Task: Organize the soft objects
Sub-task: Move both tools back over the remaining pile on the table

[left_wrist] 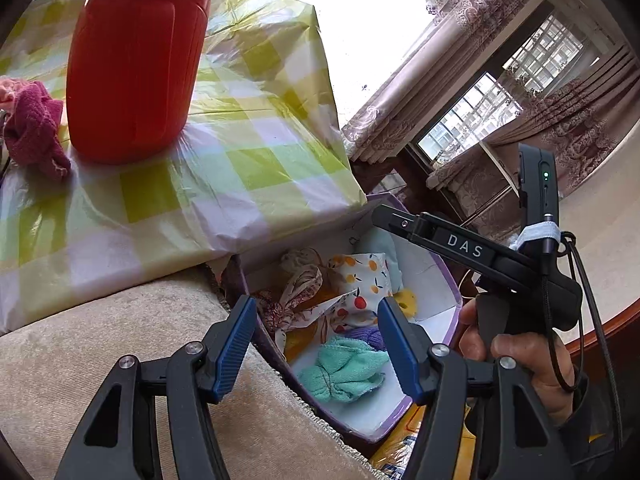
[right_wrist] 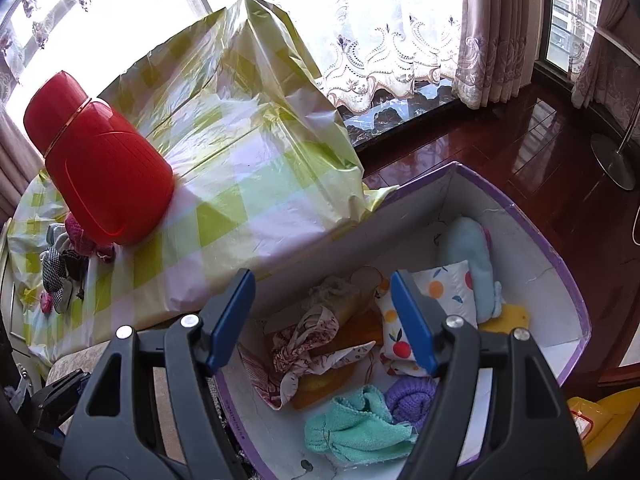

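white "das" lettering on the right gripper; both grippers' fingers spread, empty, over the purple-rimmed box

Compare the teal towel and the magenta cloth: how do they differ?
Colour: the teal towel is mint green; the magenta cloth is deep pink.
Place: the teal towel lies inside the purple-rimmed box; the magenta cloth sits on the checked tablecloth beside the red flask.
Neighbours: the teal towel lies against a purple knit piece; the magenta cloth does not.
Shared: both are bunched up, and neither is gripped.
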A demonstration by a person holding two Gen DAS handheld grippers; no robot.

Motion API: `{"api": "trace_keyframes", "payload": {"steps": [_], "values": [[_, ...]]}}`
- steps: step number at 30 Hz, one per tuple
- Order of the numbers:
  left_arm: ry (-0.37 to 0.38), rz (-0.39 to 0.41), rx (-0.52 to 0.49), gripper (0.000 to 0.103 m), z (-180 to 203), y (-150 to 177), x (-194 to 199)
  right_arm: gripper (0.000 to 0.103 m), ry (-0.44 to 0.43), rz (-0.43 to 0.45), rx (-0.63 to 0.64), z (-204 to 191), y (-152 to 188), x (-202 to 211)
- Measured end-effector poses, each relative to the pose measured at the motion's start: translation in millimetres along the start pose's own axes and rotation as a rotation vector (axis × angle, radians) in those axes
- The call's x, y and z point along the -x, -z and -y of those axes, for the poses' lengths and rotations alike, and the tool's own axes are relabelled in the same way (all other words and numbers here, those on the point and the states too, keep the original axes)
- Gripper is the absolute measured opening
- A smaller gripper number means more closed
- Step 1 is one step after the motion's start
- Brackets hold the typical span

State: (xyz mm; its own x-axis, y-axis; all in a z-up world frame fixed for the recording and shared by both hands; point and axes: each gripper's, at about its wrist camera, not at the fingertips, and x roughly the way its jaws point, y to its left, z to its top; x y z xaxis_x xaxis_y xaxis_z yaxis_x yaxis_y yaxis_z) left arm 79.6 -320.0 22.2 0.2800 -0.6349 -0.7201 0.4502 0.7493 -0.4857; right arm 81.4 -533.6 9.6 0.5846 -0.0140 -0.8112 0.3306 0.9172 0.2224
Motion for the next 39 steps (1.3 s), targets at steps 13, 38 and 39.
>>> {"api": "trace_keyframes", "payload": {"steps": [13,38,39], "values": [[-0.139,0.145,0.118,0.064,-69,4,56,0.073,-0.075,-0.068,0.145,-75,21,-7],[-0.448,0.446,0.518,0.064,-249,54,197,0.073,-0.098,0.025,0.561,-253,69,-16],[-0.450,0.452,0.532,0.064,-255,54,200,0.073,-0.090,0.030,0.574,-258,70,-19]]}}
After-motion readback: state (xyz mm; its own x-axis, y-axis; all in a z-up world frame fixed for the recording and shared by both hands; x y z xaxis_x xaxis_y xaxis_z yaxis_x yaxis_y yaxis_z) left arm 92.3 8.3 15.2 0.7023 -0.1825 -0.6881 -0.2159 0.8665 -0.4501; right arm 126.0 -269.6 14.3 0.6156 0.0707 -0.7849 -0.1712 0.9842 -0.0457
